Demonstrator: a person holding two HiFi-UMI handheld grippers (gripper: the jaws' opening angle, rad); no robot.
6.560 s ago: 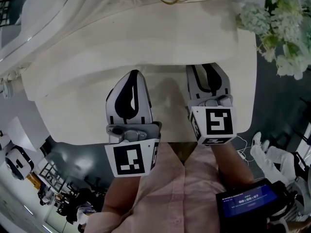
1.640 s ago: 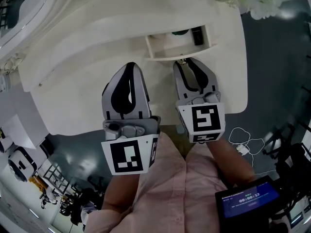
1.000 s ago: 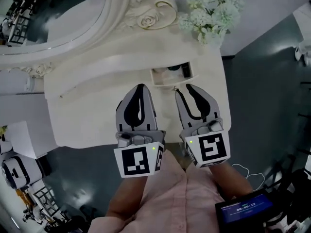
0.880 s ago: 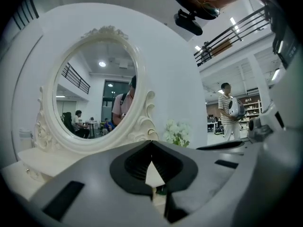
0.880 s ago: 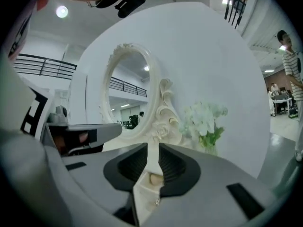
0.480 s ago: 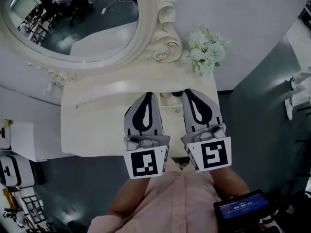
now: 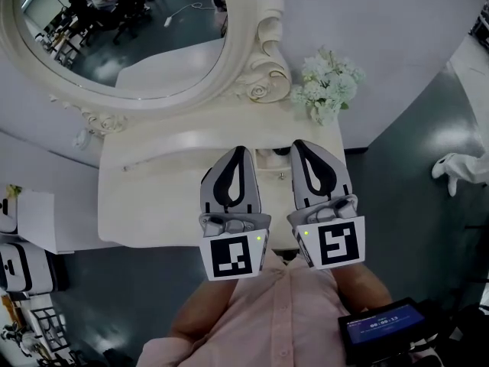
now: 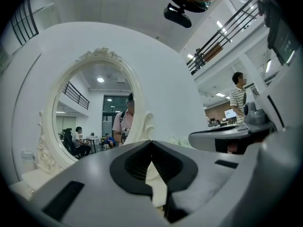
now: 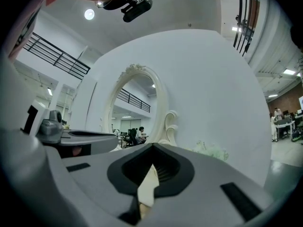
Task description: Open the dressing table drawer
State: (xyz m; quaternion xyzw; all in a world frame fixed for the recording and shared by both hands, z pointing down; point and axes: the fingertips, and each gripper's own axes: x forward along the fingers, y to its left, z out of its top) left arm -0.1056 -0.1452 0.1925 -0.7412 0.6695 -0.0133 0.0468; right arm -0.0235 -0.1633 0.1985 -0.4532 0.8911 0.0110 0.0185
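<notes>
- White dressing table (image 7: 145, 205) under oval mirror (image 7: 114, 44), flowers (image 7: 327, 90) at right.
- Drawer (image 7: 273, 163) just ahead, between both tips, nearer right gripper (image 7: 299, 145).
- Left gripper (image 7: 240, 151) and right gripper both pressed together, pinching nothing.

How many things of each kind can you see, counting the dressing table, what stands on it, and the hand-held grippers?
dressing table: 1
mirror: 1
flower bunch: 1
hand-held grippers: 2, the left hand-held gripper and the right hand-held gripper
Total: 5
</notes>
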